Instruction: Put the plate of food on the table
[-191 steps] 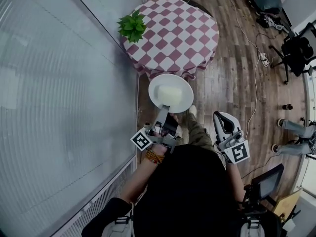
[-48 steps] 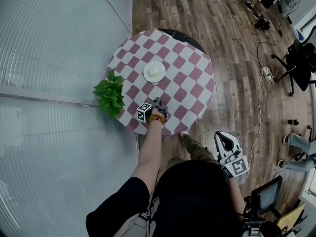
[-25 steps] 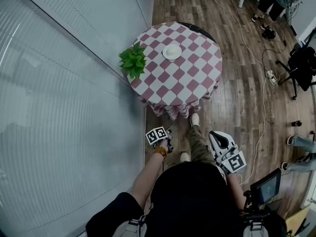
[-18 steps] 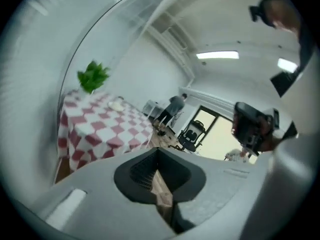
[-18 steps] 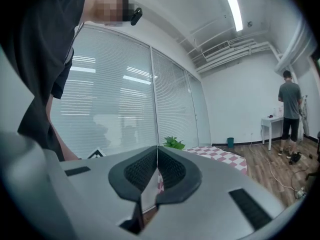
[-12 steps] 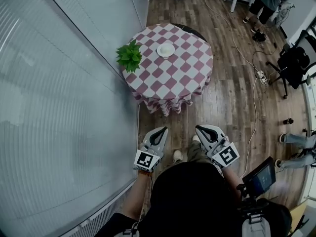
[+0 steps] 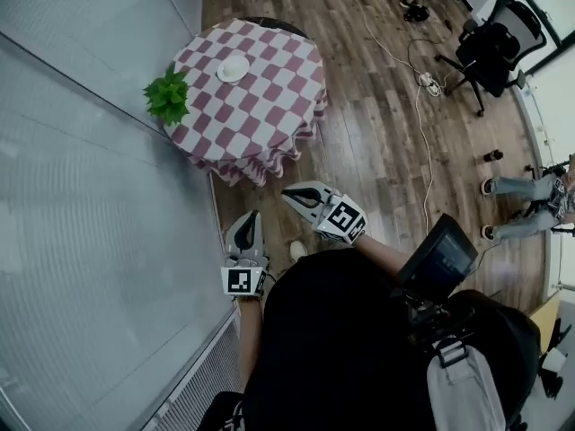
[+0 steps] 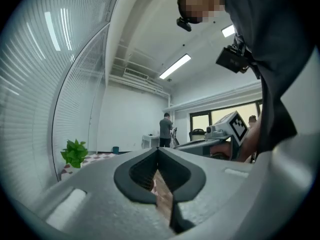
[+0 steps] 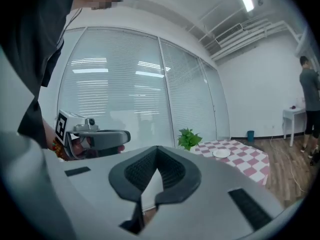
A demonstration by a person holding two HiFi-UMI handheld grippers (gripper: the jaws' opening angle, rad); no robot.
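The white plate of food point(image 7: 233, 67) rests on the round red-and-white checked table point(image 7: 269, 97), far from both grippers. In the right gripper view the plate point(image 9: 220, 154) shows small on the table point(image 9: 245, 156). My left gripper point(image 7: 249, 217) is held low near my body, shut with nothing in it; its jaws meet at the tips point(image 8: 158, 151). My right gripper point(image 7: 293, 194) hangs beside it, also shut and empty point(image 9: 156, 149). Each gripper shows in the other's view: the left gripper point(image 9: 97, 136) and the right gripper point(image 8: 222, 133).
A green potted plant point(image 7: 167, 97) stands at the table's left edge by the glass wall with blinds point(image 7: 81, 196). Cables point(image 7: 422, 79) trail over the wooden floor. A black office chair point(image 7: 490, 52) stands far right; a person point(image 8: 165, 131) stands at the back.
The plate went from my left gripper onto the table and was let go. I have since stepped back from the table, and both grippers now hang shut near my body.
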